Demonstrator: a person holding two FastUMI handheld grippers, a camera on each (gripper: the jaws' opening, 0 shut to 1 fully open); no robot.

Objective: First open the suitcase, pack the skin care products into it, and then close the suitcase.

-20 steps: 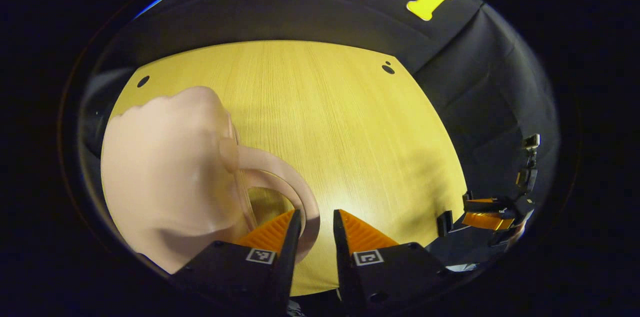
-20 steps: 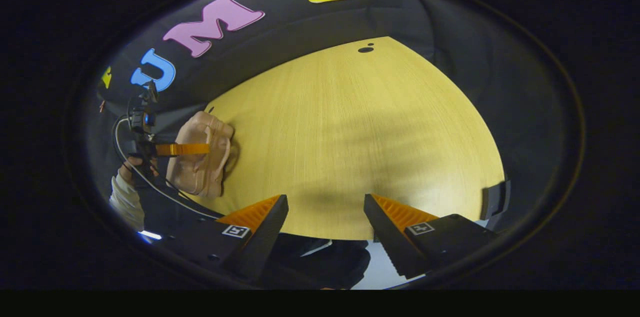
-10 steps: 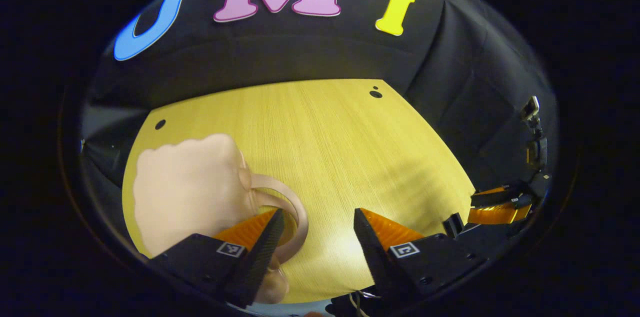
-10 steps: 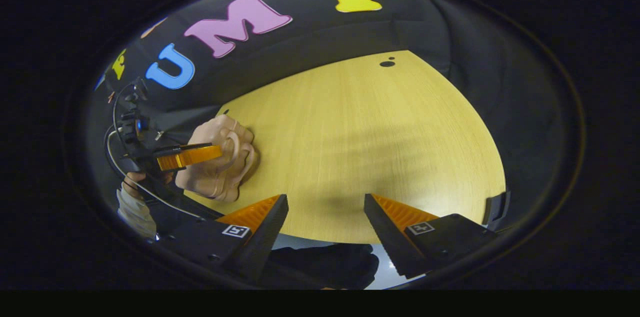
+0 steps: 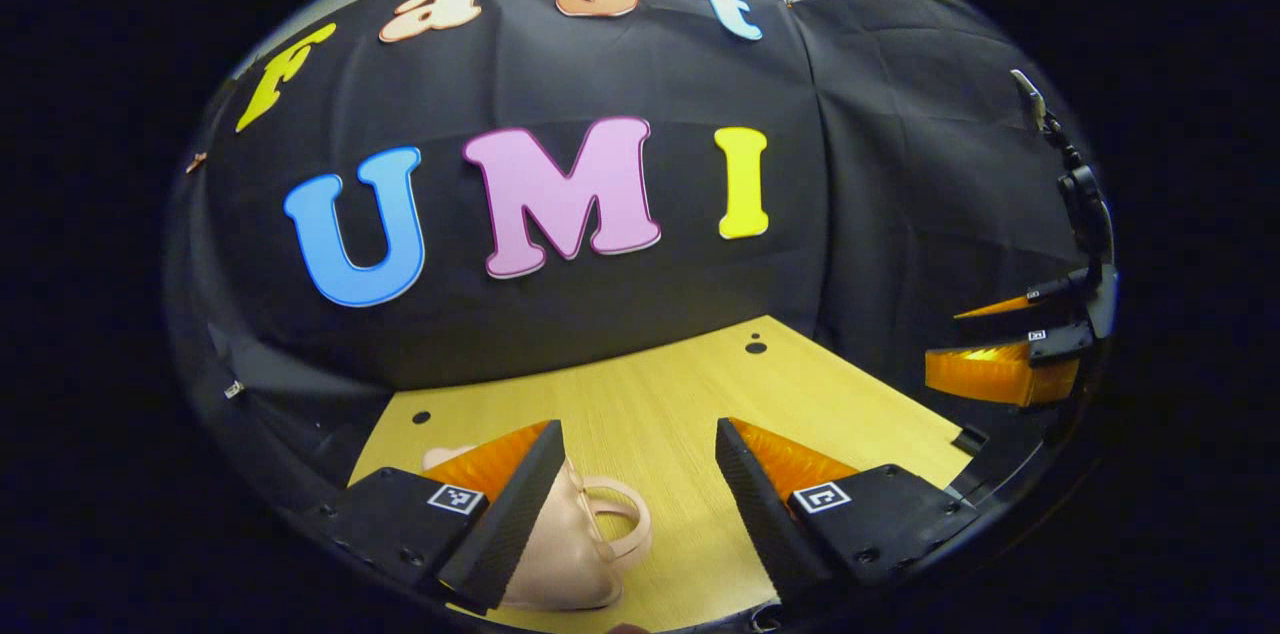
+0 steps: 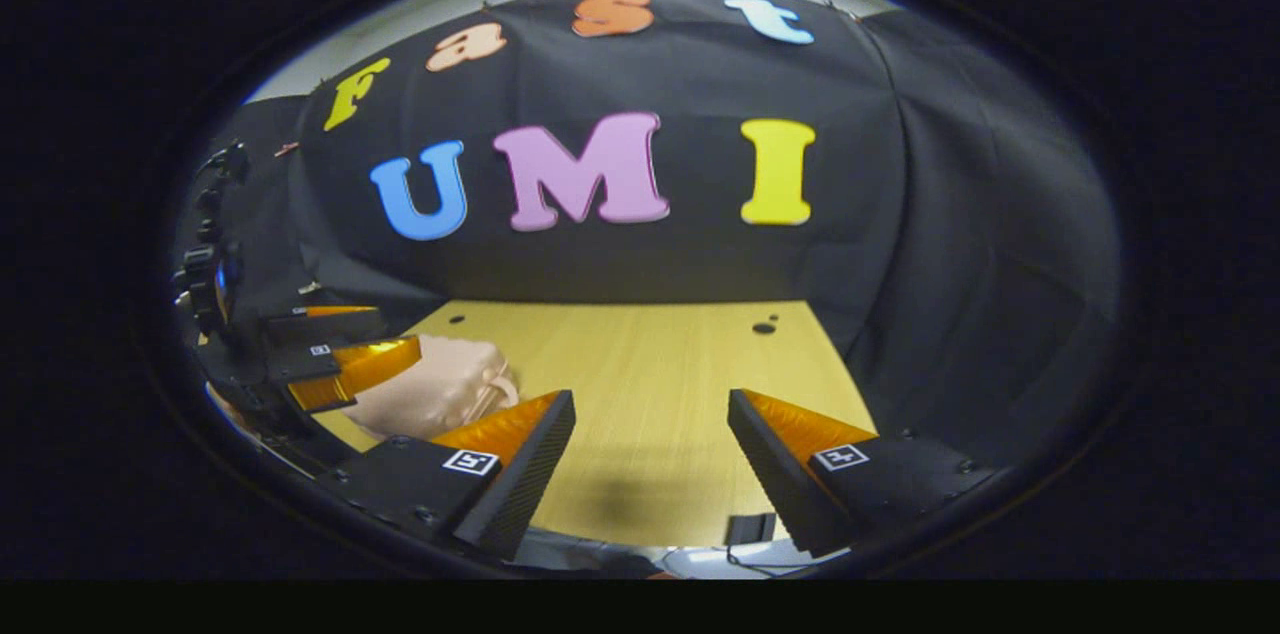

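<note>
on the table (image 5: 690,404) the case (image 5: 570,554), small and pink, sat closed at the near left corner, just under the left gripper (image 5: 640,484). both grippers had jaws spread, holding nothing; the right gripper (image 6: 650,459) was well apart from the case. the shell looked hard, smooth and light, so probably slippery; its loop handle (image 5: 625,519) seemed the best place to take hold.

Black tongs (image 5: 640,504) with square markers
</note>
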